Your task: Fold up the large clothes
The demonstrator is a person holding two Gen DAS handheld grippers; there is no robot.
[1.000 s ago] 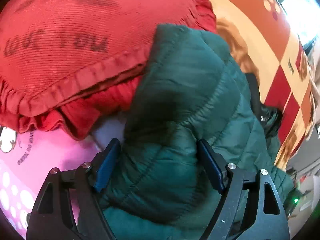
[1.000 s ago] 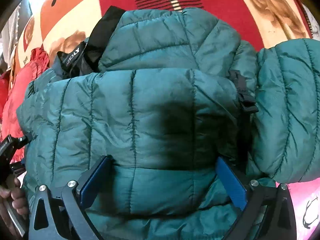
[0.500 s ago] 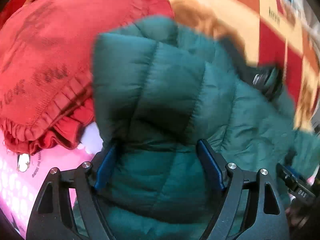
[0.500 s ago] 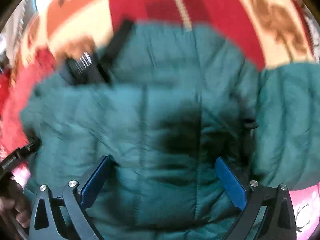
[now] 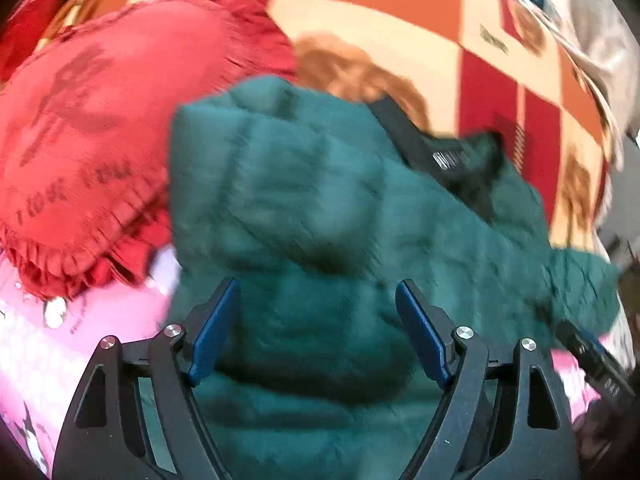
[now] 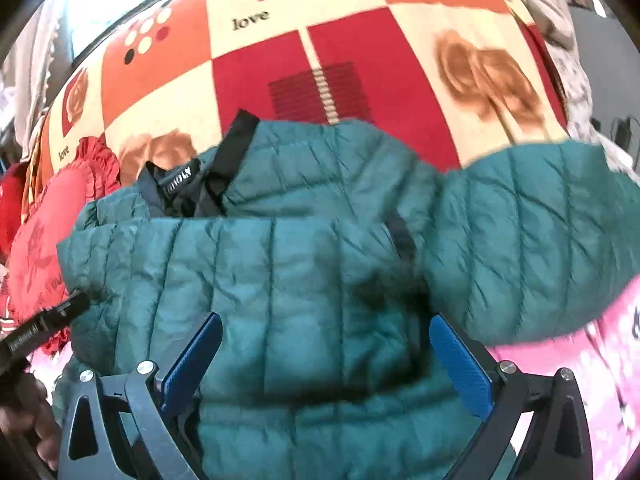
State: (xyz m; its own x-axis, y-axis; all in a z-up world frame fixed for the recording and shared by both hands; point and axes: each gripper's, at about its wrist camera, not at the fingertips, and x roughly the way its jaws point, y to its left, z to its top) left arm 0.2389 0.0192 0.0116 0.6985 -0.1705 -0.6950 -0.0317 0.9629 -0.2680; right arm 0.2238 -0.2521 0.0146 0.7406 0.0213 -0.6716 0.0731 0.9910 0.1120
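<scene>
A dark green quilted puffer jacket (image 5: pixel 320 200) lies on a patterned blanket, its black collar lining (image 6: pixel 188 184) showing at the far side. The near folded layer of the jacket (image 6: pixel 280 272) bulges up between the blue pads of both grippers. My left gripper (image 5: pixel 318 328) is shut wide on the jacket's thick left end. Over on the right part of the same fold, my right gripper (image 6: pixel 326 360) is shut on the padding. One sleeve (image 6: pixel 528 240) sticks out to the right.
A red frilled heart pillow (image 5: pixel 80 140) lies against the jacket's left side. The red, orange and cream blanket (image 6: pixel 340 60) stretches beyond. Pink printed bedding (image 5: pixel 60 340) lies under the near edge. A hand (image 6: pixel 24 420) holds the left tool at the right wrist view's lower left.
Both grippers have risen with the jacket fold still between their pads, so more blanket shows beyond. The left view has rolled, and the pillow has slid left and farther away.
</scene>
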